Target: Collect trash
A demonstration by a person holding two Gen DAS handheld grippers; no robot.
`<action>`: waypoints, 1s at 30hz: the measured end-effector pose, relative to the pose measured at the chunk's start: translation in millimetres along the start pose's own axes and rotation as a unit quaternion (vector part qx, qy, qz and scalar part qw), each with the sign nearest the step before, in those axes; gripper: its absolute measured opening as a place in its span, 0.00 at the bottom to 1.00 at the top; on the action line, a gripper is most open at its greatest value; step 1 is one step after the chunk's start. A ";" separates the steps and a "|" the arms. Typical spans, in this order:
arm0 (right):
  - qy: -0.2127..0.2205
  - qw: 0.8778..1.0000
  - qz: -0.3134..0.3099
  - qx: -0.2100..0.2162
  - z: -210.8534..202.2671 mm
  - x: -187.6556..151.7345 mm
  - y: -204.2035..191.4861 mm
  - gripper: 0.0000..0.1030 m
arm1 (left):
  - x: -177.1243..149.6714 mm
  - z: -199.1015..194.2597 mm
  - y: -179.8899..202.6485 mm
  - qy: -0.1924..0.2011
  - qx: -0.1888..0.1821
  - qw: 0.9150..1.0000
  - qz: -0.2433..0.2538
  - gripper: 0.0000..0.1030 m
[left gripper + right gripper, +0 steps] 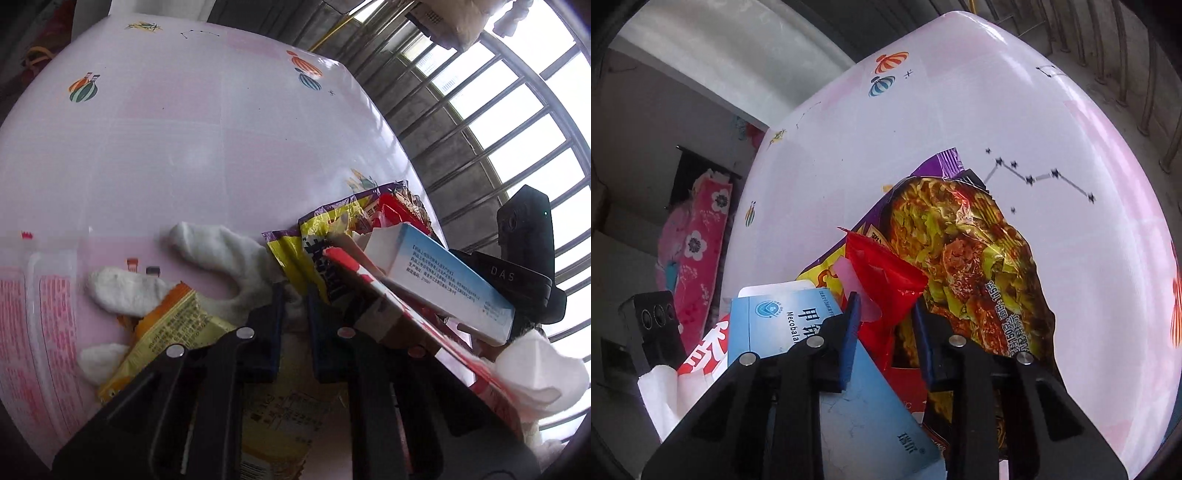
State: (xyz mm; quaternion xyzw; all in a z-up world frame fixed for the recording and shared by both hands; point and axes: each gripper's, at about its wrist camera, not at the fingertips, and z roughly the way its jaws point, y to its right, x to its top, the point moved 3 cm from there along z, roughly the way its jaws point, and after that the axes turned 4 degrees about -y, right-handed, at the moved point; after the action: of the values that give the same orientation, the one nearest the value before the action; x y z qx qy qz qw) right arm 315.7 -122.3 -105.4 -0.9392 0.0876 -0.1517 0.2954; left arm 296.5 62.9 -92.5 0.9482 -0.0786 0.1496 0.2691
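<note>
A pile of trash lies on the pink table (184, 140). In the left wrist view my left gripper (295, 306) hovers over white crumpled tissue (218, 251), its jaws a narrow gap apart; an orange-yellow snack wrapper (173, 325) lies to its left. A blue-white medicine box (443, 280) and a red-white carton (388, 295) lie to its right. In the right wrist view my right gripper (886, 314) is open around a red wrapper (886, 273), above a noodle packet (971, 258) and the blue box (775, 325).
A clear bag with pink print (40, 317) lies at the table's left. The right gripper's body (524, 266) shows beyond the box. White tissue (535, 373) sits at the right edge. Window bars (498, 110) stand behind the table (997, 92).
</note>
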 end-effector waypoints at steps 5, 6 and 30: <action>0.024 0.999 -0.006 -0.026 -16.3 -47.1 -5.0 0.27 | -46.2 -15.1 6.7 0.003 -0.021 1.000 -0.004 0.10; 0.029 0.999 -0.012 -0.032 -22.3 -52.3 -4.0 0.27 | -50.8 -18.3 9.0 0.008 -0.022 1.000 0.002 0.10; 0.146 0.985 -0.088 -0.017 -135.1 -119.1 -42.7 0.60 | -157.8 -161.0 22.7 0.138 -0.125 0.982 0.033 0.28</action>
State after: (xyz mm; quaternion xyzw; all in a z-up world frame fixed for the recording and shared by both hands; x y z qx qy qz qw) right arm 161.6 -128.9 -3.1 -0.9159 0.0496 -0.3107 0.2491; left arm 103.6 140.5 -2.5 0.8741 -0.0901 0.2765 0.3891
